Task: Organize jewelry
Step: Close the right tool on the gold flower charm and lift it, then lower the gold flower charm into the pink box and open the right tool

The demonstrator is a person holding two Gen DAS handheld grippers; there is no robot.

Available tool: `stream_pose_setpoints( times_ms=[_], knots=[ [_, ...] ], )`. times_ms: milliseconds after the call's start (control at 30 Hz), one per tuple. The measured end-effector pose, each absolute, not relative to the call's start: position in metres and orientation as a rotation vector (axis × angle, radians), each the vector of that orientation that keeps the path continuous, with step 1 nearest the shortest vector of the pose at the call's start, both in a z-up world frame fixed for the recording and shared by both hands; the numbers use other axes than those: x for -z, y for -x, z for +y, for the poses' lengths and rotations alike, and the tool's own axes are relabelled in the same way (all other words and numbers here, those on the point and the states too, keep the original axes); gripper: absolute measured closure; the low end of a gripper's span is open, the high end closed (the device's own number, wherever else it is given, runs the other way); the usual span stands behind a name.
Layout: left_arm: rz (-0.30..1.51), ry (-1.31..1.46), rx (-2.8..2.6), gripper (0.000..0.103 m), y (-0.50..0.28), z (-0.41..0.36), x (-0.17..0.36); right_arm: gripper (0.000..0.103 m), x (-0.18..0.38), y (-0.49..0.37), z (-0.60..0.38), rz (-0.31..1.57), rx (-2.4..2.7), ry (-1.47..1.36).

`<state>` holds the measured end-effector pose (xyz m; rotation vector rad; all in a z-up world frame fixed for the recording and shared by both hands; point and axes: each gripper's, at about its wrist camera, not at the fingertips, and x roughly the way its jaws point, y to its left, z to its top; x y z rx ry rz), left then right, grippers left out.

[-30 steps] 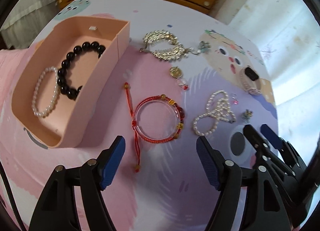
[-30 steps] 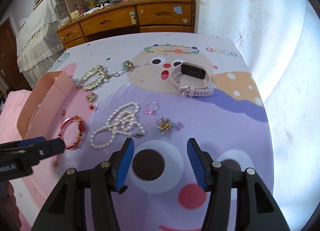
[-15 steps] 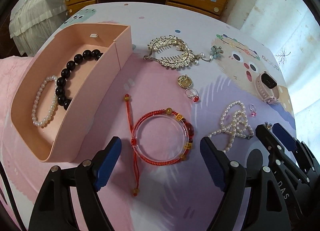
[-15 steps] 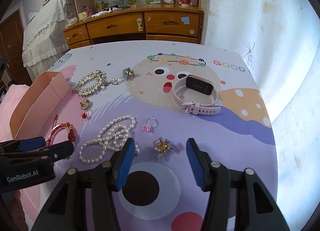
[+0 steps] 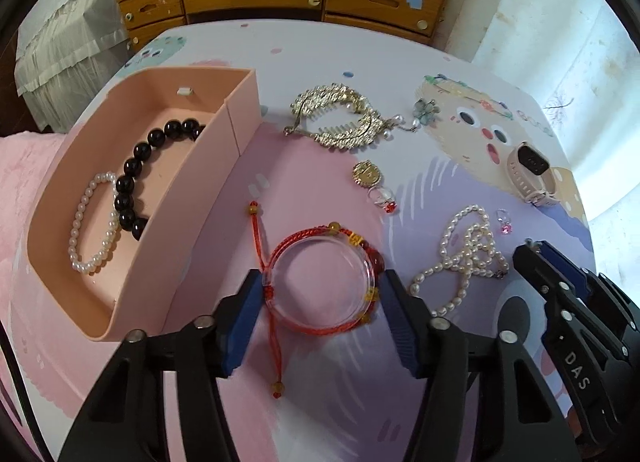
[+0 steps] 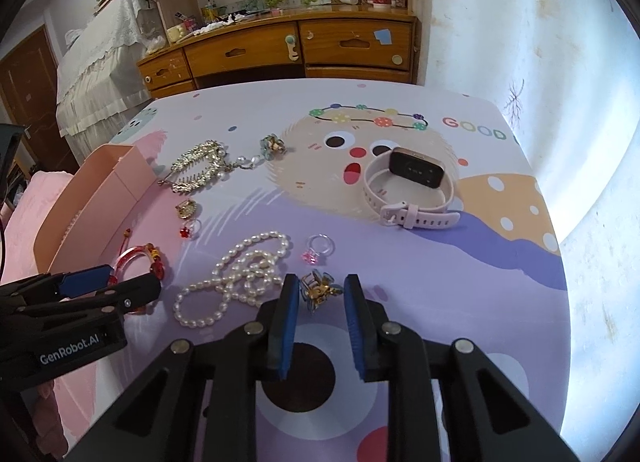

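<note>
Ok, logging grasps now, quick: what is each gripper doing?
Left gripper: open, its fingers either side of the red bracelet, not yet clamped.
Right gripper: open, fingers flanking the small hair clip, nothing held.
</note>
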<state>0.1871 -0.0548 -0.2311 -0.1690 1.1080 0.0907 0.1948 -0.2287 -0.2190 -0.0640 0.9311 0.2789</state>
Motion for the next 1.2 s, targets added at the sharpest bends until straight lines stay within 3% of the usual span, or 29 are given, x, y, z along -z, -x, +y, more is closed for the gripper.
stream_pose_setpoints(
  times_ms=[33, 67, 433, 533, 700, 1200],
  knots=[
    [1.105, 0.154, -0.085, 0.085, -0.186, -0.056, 0.229, 0.08, 0.218, -0.194, -0.227, 0.93, -0.282, 0.066],
    [1.117, 0.141, -0.075, 0.09, -0.187, -0.057, 0.23, 0.08, 0.217, -0.194, -0.226, 0.93, -0.286, 0.067],
    [1.16, 0.135, -0.028, 0.087, -0.184, -0.051, 0.235, 0.08, 0.202, -0.187, -0.203, 0.912, -0.318, 0.065],
    [1.168, 0.109, -0.034, 0.096, -0.184, -0.05, 0.235, 0.08, 0.199, -0.187, -0.2, 0.905, -0.319, 0.065],
    [1.178, 0.176, -0.012, 0.099, -0.184, -0.037, 0.235, 0.08, 0.194, -0.189, -0.199, 0.906, -0.308, 0.033],
    [1.022, 0.139, 0.136, 0.101, -0.159, -0.013, 0.171, 0.08, 0.176, -0.184, -0.17, 0.888, -0.319, -0.037]
  ],
)
